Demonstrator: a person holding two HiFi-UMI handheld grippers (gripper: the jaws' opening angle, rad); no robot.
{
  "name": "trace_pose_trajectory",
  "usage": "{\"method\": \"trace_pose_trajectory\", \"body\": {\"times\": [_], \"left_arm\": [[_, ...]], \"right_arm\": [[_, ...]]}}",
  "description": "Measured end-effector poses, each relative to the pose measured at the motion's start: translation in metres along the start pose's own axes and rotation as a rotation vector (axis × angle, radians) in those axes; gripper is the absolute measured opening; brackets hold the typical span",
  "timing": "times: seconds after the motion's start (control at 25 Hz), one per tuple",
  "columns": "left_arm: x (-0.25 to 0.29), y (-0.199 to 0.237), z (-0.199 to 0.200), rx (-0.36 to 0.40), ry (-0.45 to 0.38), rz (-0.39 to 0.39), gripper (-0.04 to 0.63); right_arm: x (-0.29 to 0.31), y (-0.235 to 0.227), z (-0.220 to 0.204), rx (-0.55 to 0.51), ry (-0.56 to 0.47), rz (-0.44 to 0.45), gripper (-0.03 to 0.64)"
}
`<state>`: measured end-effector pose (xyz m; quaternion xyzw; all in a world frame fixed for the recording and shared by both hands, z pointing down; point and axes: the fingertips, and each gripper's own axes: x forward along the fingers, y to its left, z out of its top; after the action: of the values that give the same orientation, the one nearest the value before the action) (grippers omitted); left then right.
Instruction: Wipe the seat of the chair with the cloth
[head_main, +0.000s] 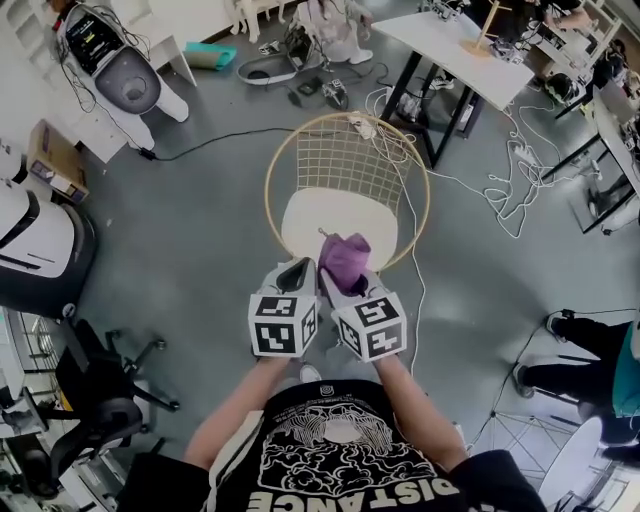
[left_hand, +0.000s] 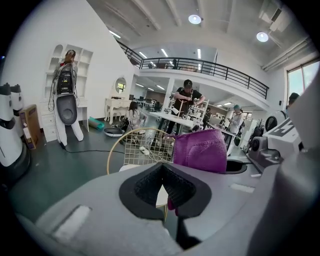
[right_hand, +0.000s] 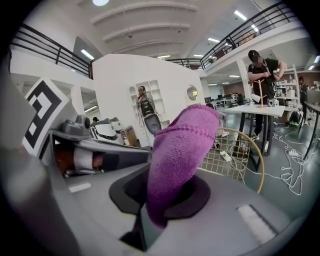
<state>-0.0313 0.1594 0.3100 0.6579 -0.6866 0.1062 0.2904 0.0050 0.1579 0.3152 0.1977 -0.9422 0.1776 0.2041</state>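
Note:
The chair (head_main: 346, 170) has a round gold wire back and a white seat (head_main: 318, 215); it stands just ahead of me on the grey floor. A purple cloth (head_main: 346, 259) hangs bunched above the seat's near edge, with my right gripper (head_main: 347, 281) shut on it. In the right gripper view the cloth (right_hand: 181, 150) rises out of the closed jaws of my right gripper (right_hand: 161, 196). My left gripper (head_main: 297, 270) is close beside it on the left, shut and holding nothing. The left gripper view shows my left gripper (left_hand: 164, 194), the cloth (left_hand: 201, 150) at its right, and the chair (left_hand: 141, 148) beyond.
A white table on black legs (head_main: 455, 45) stands behind the chair, with cables (head_main: 515, 185) trailing over the floor at the right. A white machine (head_main: 35, 240) and a black office chair (head_main: 95, 395) are at the left. A person's legs (head_main: 585, 355) are at the right.

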Motion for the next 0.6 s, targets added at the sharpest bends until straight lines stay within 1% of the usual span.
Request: {"method": "trace_pose_trajectory", "body": {"times": [0.24,0.4,0.6], "left_arm": [[0.047,-0.004,0.021,0.002,0.037,0.010,-0.006],[0.074,-0.003,0.028,-0.003,0.061,0.038,-0.006],[0.093,0.000,0.031,-0.008,0.080,0.079,-0.005]], "right_arm": [[0.019,-0.046,0.017,0.029,0.015,0.014,0.061],[0.032,-0.076,0.023,0.056,0.021,0.026,0.061],[0.043,-0.094,0.025,0.060,0.038,0.068,0.061]]}}
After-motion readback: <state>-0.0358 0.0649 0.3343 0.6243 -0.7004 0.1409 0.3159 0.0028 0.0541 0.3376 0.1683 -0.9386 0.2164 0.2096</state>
